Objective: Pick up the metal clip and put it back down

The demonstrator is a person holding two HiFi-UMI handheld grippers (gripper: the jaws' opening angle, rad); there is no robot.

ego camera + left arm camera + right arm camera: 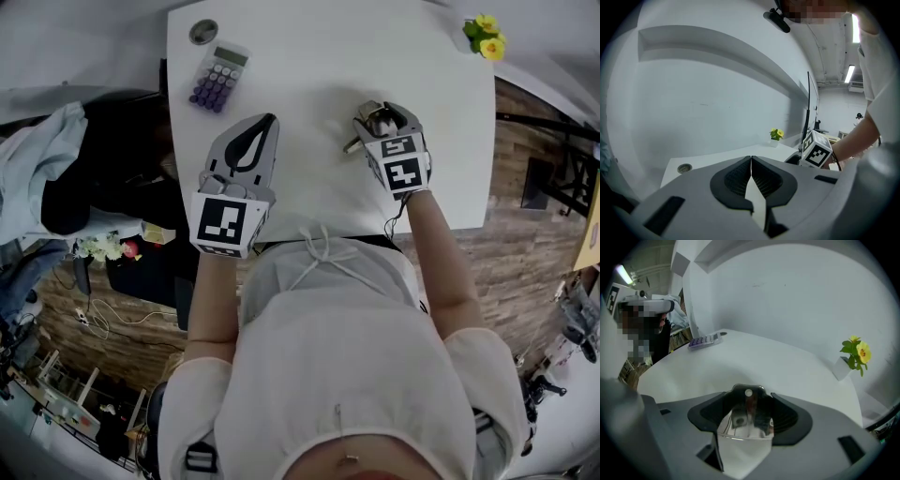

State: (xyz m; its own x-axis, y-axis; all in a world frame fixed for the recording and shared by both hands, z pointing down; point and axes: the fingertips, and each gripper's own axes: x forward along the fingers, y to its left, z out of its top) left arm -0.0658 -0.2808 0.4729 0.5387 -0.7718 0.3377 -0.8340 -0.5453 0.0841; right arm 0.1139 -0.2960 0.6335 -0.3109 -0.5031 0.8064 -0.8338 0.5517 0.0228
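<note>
Right gripper (380, 120) is clamping the clip (748, 405) for lifting; left gripper (266, 127), at nine o'clock, is idling, jaws together.

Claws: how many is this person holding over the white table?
2. The left claw is near the table's left edge, shut and empty; the right claw is further right, gripping the metal clip. None seem hidden.

The right gripper (382, 114) covers most of the metal clip (748, 414); key print on the calculator (218, 78) is too small to read.
</note>
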